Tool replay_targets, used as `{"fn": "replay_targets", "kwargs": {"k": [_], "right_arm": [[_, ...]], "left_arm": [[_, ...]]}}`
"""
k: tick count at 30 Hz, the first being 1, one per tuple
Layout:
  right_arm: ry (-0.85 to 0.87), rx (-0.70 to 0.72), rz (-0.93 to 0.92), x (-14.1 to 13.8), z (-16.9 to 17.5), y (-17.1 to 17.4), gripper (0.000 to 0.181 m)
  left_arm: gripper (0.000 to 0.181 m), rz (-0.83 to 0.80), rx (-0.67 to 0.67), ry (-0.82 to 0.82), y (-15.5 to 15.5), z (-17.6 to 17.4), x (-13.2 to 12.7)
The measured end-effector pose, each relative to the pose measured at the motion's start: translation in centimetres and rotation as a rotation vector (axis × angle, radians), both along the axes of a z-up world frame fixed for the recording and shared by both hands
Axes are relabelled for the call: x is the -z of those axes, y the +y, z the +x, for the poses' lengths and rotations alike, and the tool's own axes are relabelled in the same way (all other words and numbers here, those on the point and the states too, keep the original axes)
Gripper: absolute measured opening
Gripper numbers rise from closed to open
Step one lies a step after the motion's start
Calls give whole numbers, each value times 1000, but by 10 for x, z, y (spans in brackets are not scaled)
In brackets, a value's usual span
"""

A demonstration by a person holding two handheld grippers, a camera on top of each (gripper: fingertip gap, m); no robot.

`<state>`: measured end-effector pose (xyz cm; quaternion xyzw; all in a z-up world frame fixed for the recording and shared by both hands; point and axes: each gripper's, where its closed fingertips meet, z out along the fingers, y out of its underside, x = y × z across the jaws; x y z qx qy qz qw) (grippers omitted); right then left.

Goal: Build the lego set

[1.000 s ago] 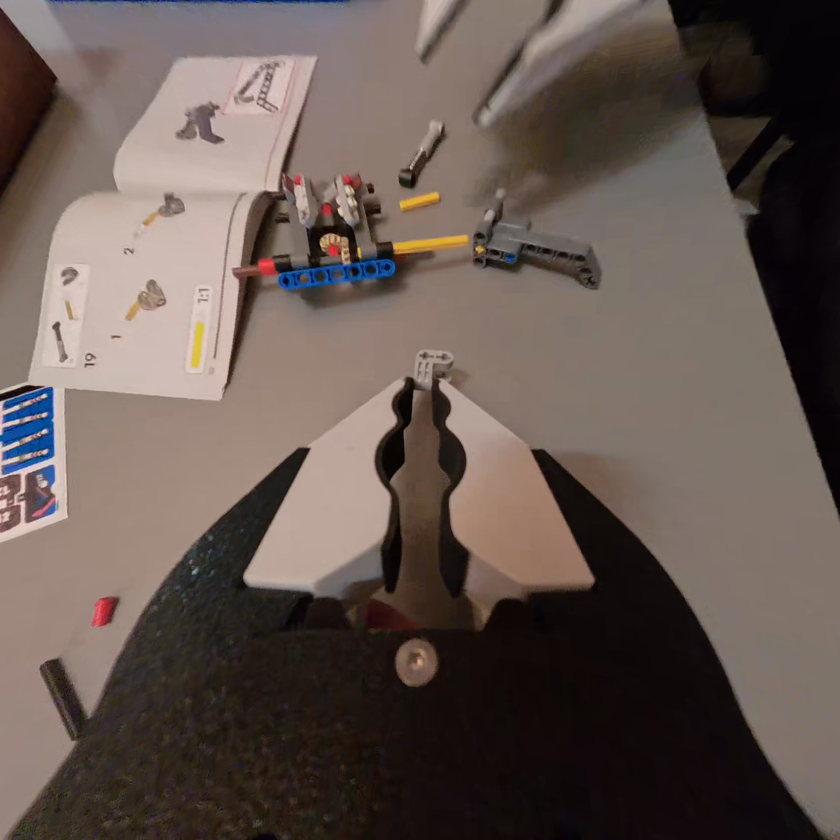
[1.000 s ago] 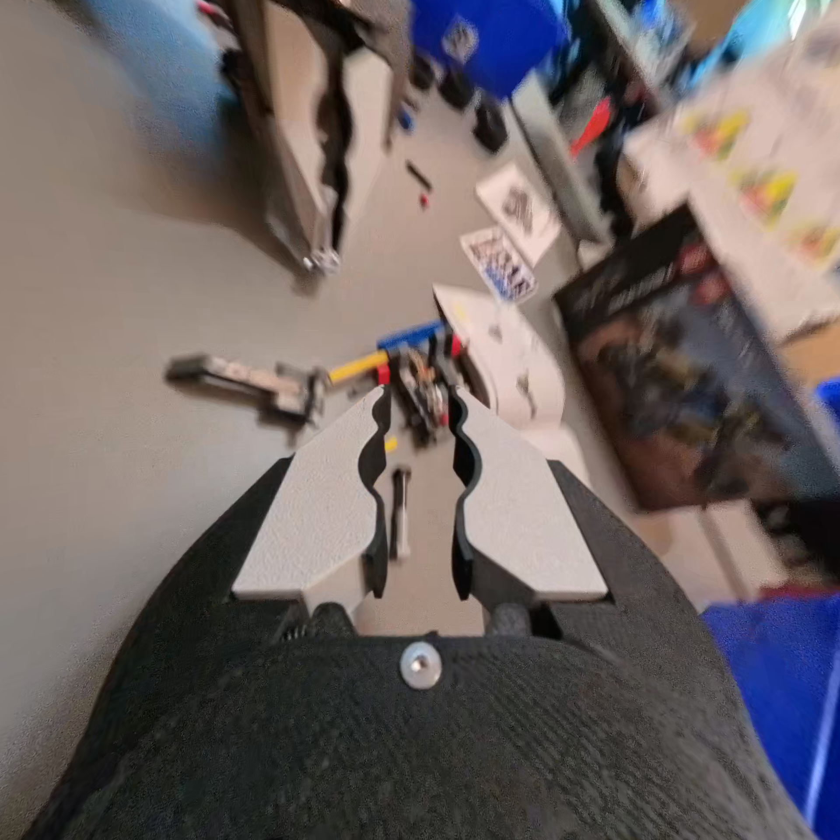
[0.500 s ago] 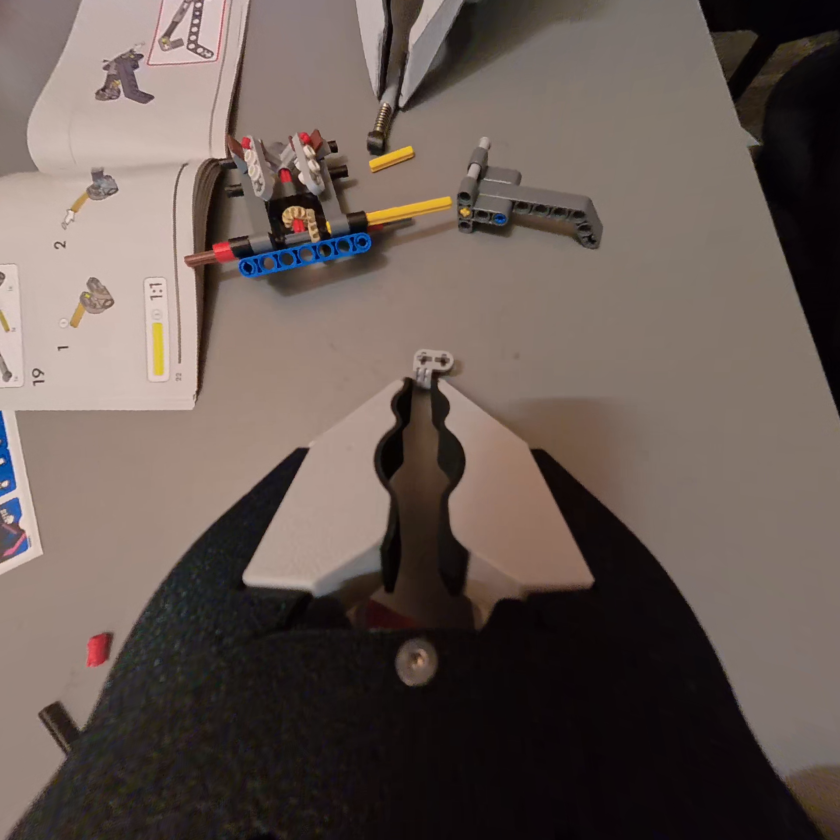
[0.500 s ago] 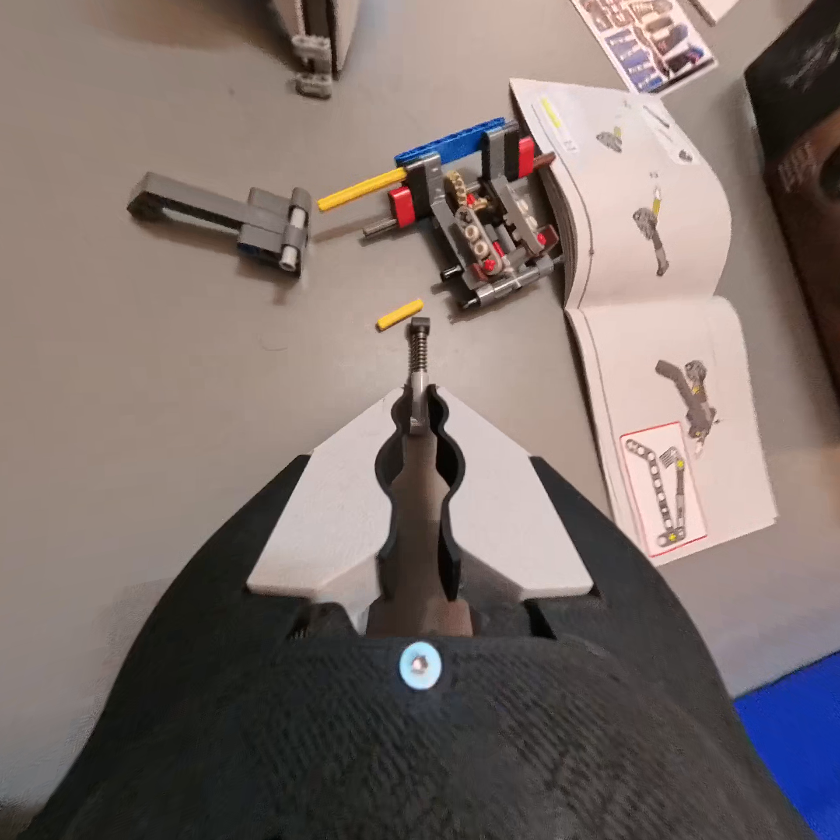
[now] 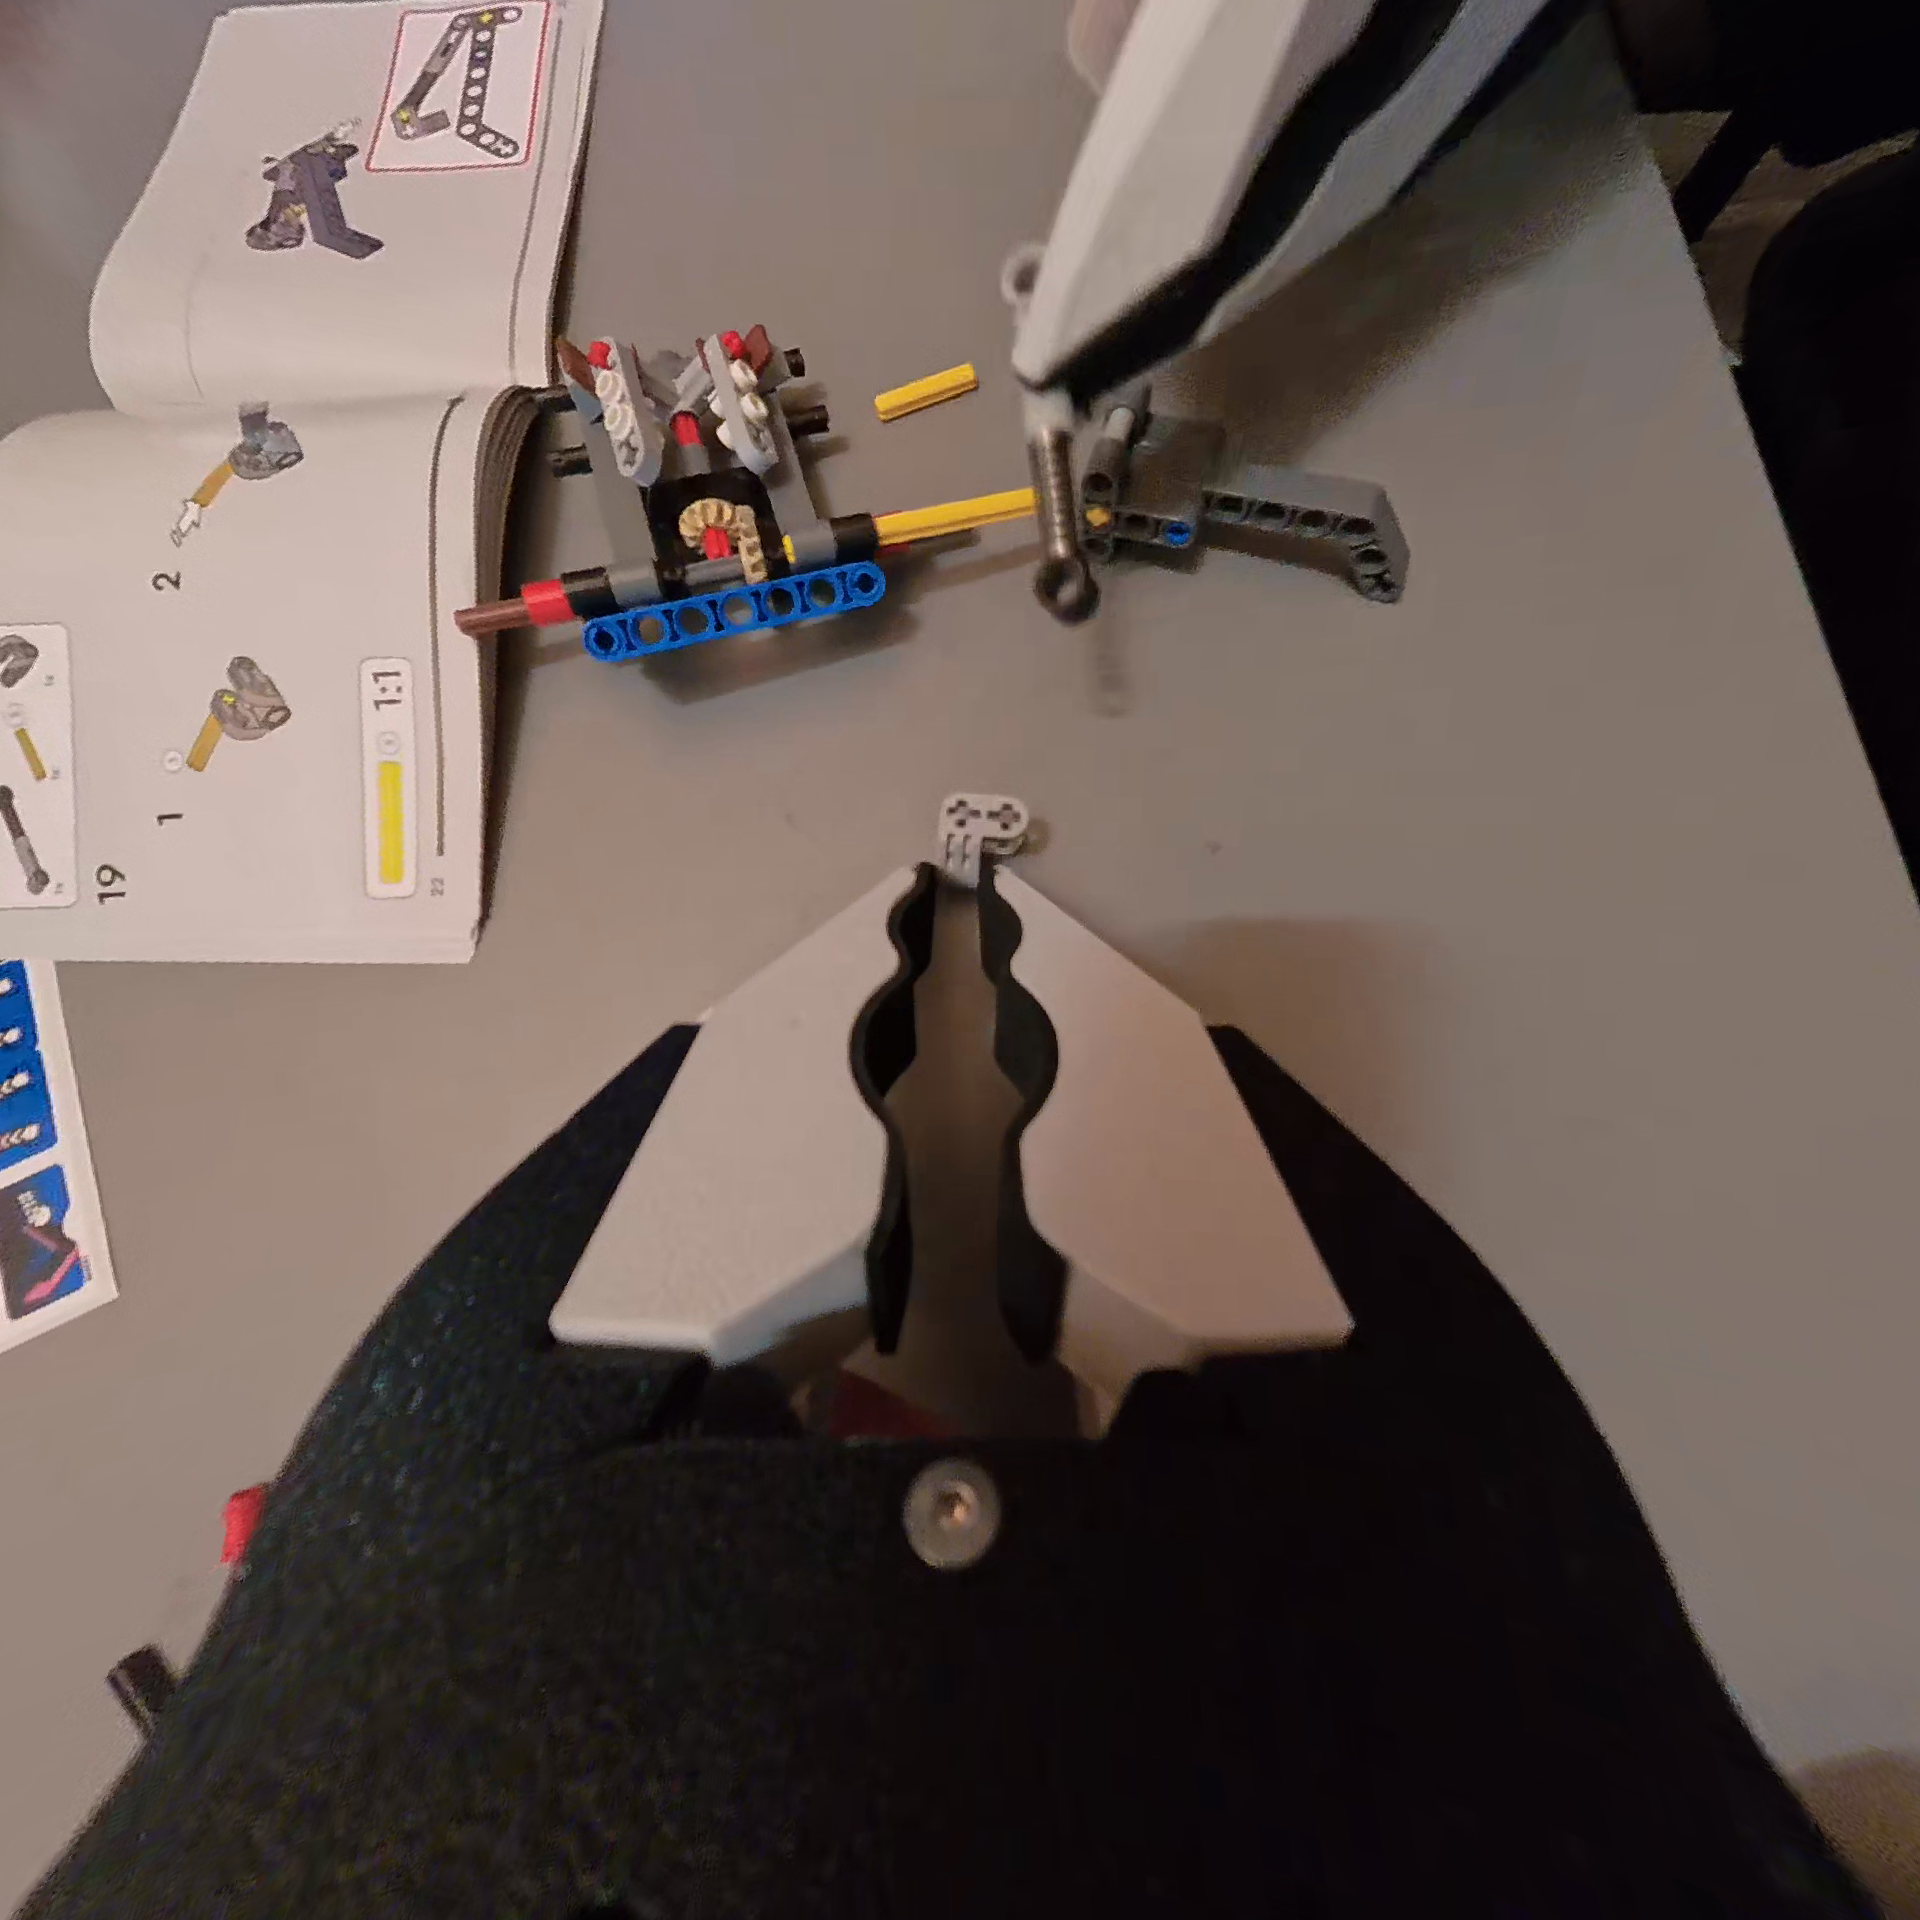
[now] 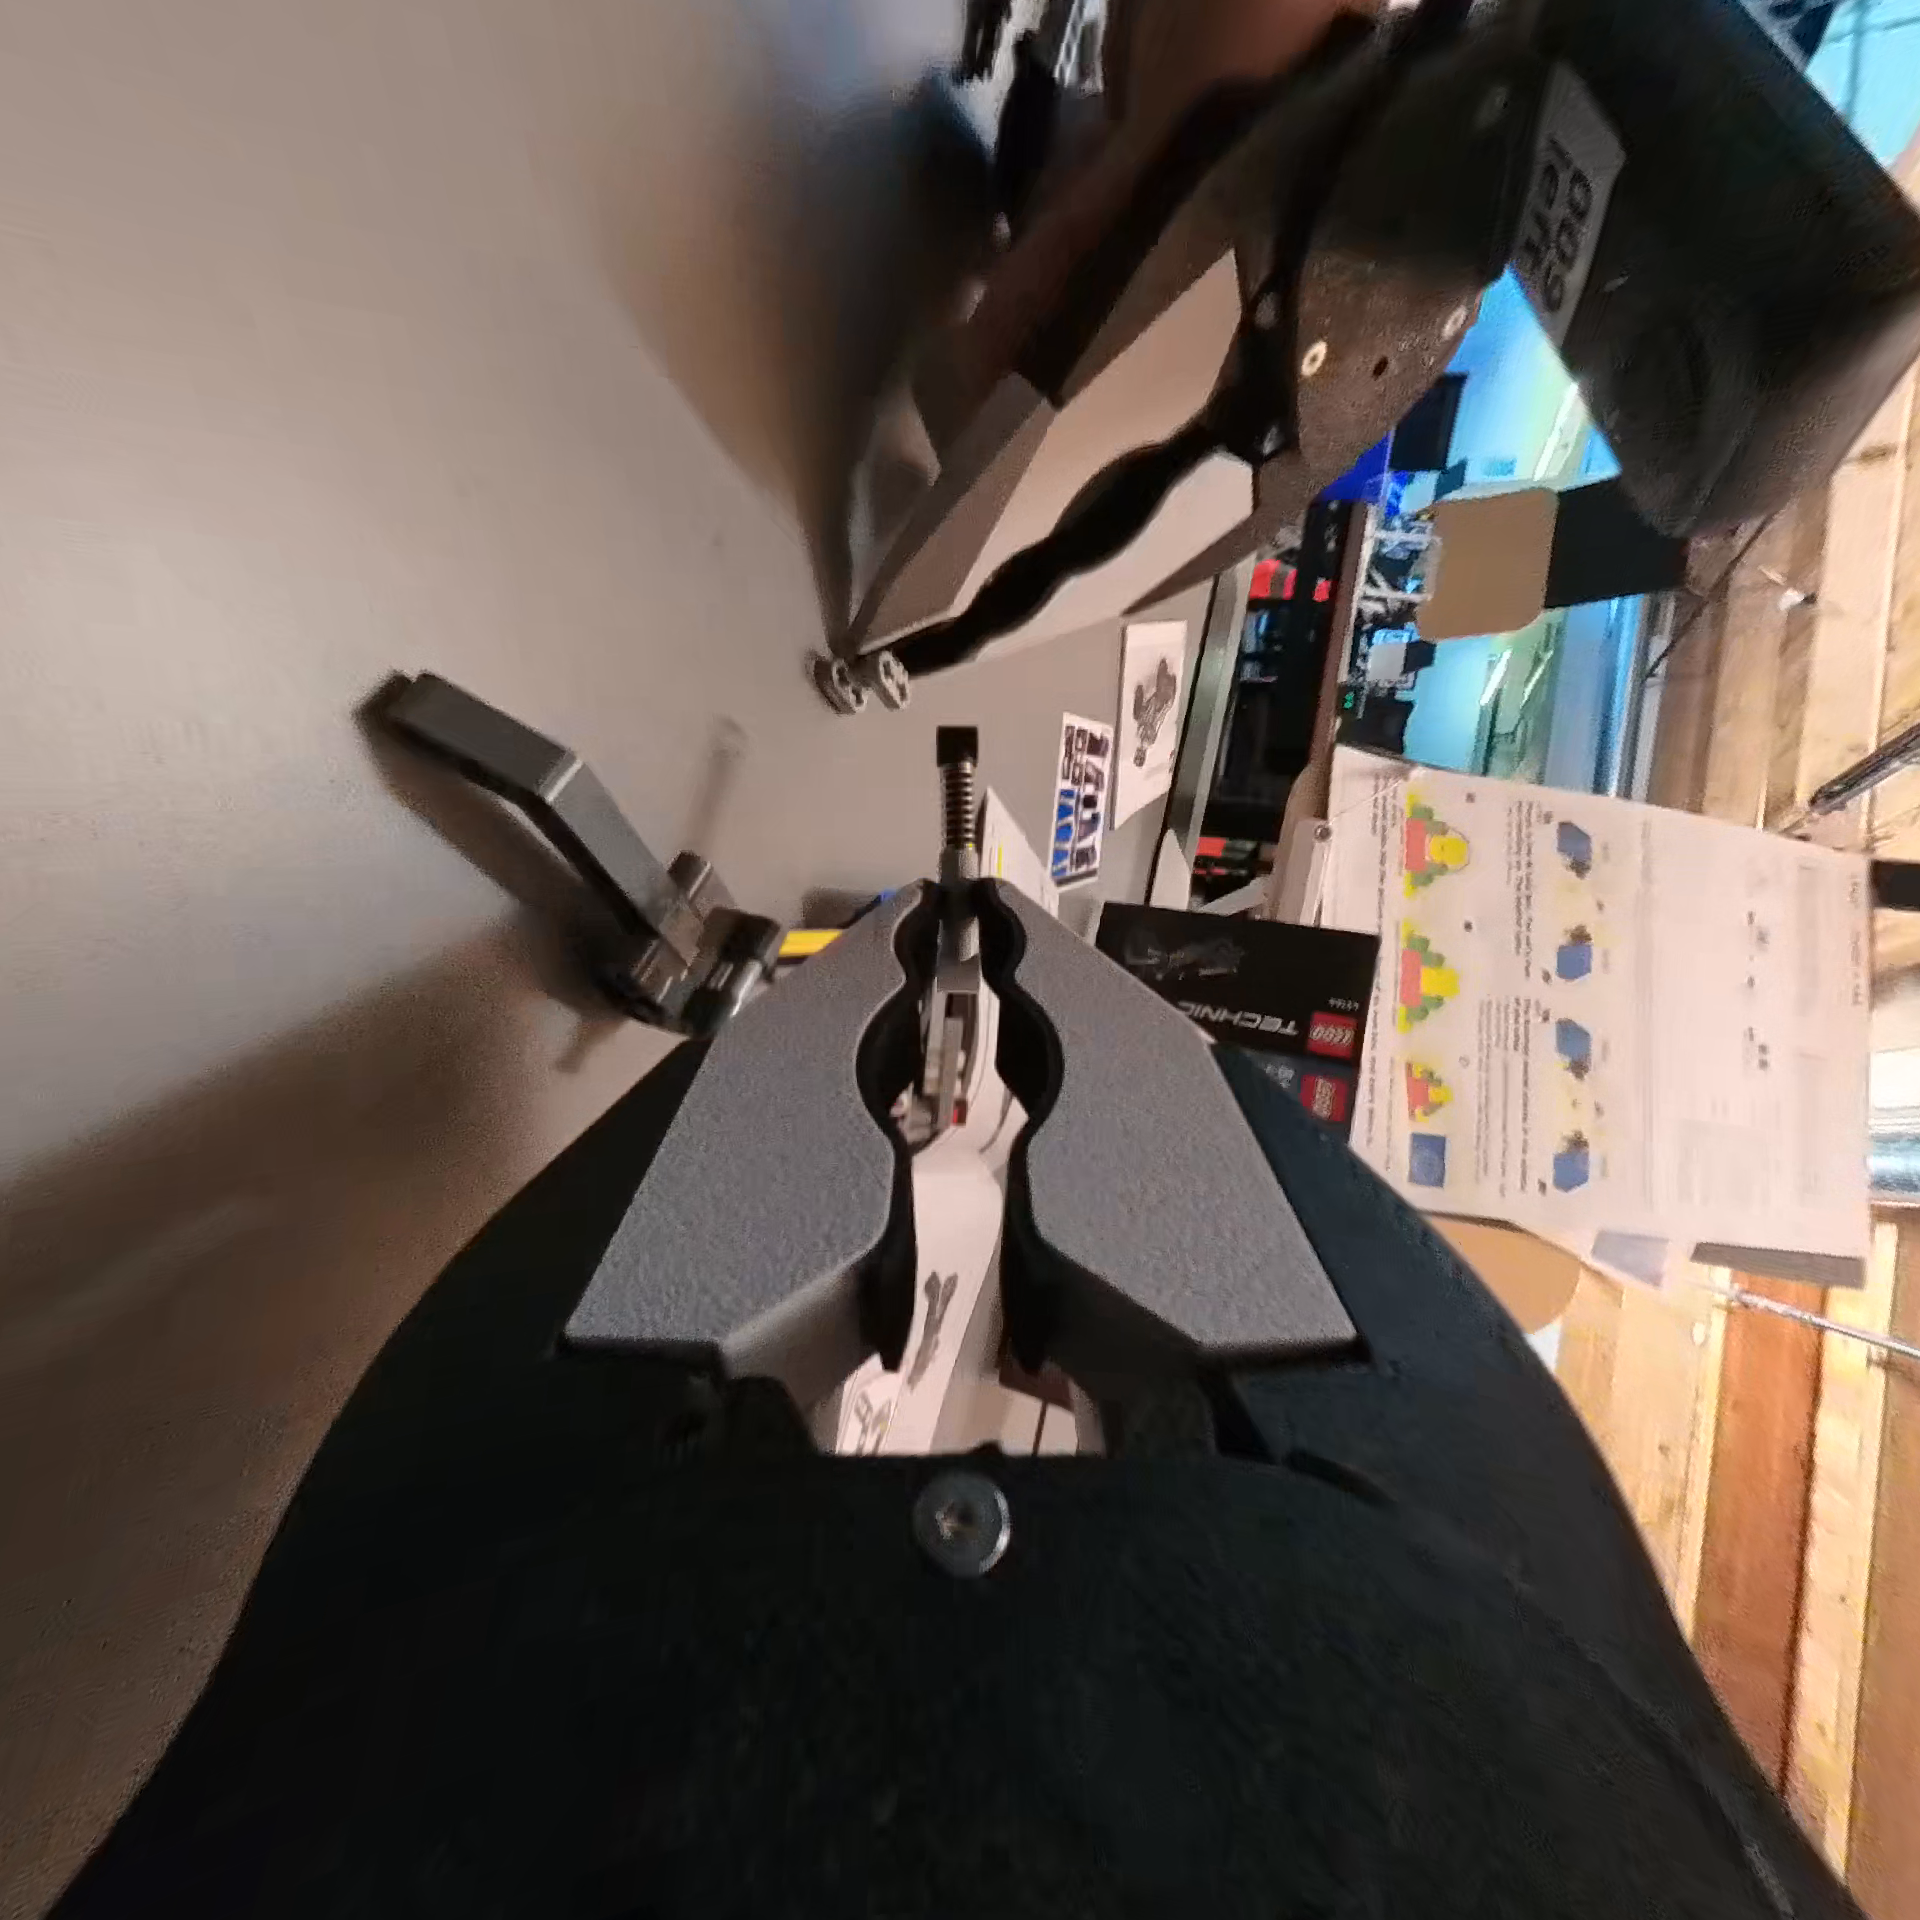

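In the left wrist view, lower centre, we see the left gripper [image 5: 956,878] pinching a small light-grey connector [image 5: 982,824] at its very tips, the two-holed head of the piece standing clear above the grey table [image 5: 1351,935]. Beyond it, at mid-frame, lies the partly built model [image 5: 717,499] with its blue beam [image 5: 732,613] along the near edge and a long yellow axle [image 5: 951,512] projecting toward the right; the open instruction booklet [image 5: 260,520] lies just beside the model at the left, and a sticker sheet [image 5: 36,1143] sits at the left edge. A short yellow axle [image 5: 925,392] lies loose above the model. Farther, at upper right, the right gripper [image 5: 1044,400] pinches a spring shock absorber [image 5: 1058,520] by one end, its free eye hanging just in front of the grey angled beam assembly [image 5: 1247,514]. In the right wrist view the same shock absorber [image 6: 956,821] extends straight out from the closed tips at centre frame, with the connector [image 6: 859,681] held just beyond it at upper centre. We judge the step in hand to be joining connector and shock absorber in the air. To do it well, we would align the connector's hole squarely with the absorber's free end, keep both grips firm because each is shallow, and press along the axis so neither piece twists out.
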<state>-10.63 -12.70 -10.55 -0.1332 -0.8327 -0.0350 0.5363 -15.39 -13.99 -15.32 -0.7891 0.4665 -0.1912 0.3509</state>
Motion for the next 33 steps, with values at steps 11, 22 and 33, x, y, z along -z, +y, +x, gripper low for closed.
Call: {"fn": "replay_targets", "kwargs": {"k": [11,22,33], "right_arm": [[-66,-20,95,20,-13,-4,5],[-70,-26,107,29,-18,-5,5],[-59,-22,95,29,-17,-8,5]], "left_arm": [[19,27,-47,-78,-3,-2,-19],[23,59,-212,-41,-4,-1,-16],[23,20,-51,-31,-1,-5,-13]]}}
